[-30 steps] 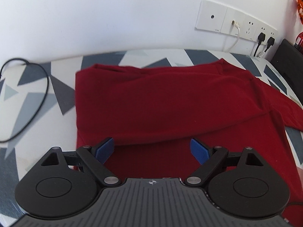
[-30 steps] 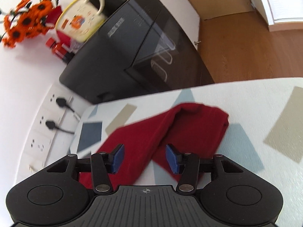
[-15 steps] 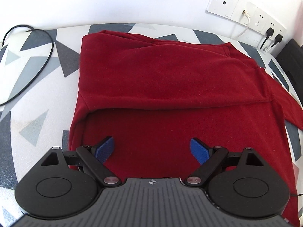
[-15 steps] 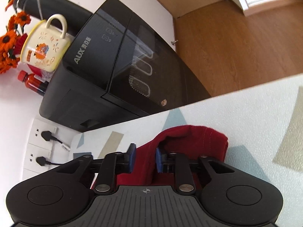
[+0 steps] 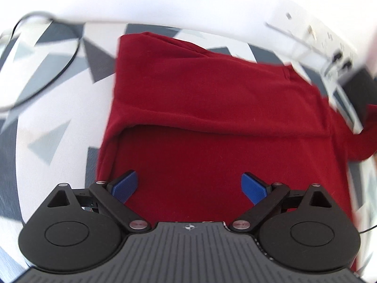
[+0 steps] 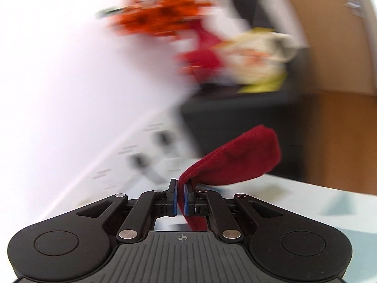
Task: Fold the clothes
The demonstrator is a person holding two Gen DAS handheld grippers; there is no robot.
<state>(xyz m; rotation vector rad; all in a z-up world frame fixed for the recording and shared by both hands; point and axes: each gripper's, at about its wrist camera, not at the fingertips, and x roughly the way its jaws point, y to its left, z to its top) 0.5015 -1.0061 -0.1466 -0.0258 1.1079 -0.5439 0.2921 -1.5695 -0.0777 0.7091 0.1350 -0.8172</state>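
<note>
- A red garment lies spread on the patterned surface, its far half doubled toward the near side so that a fold edge runs crosswise through the middle of the cloth.
- The left tool hovers over the near part of the garment, its blue pads wide apart with nothing between them; the cloth lies straight ahead of and below this tool.
- The right tool is clamped almost closed on a sleeve of the garment; the cuff end arcs up and to the right of the pads, clear of the surface.
- In the left wrist view the same sleeve stretches off the garment's right edge, toward the wall sockets beyond the garment's far right corner.
- The garment's long axis runs left to right across the left tool's view; the sleeve would, by my reading, have to travel inward across the garment's body, and the right tool is the one placed to carry it.
- Open cloth lies between the fold edge and the garment's near hem. Bare surface shows left of the garment, with a black cable looping there well apart from the cloth.
- The right wrist view is heavily blurred; orange flowers and a dark appliance beyond the sleeve are only roughly legible.
</note>
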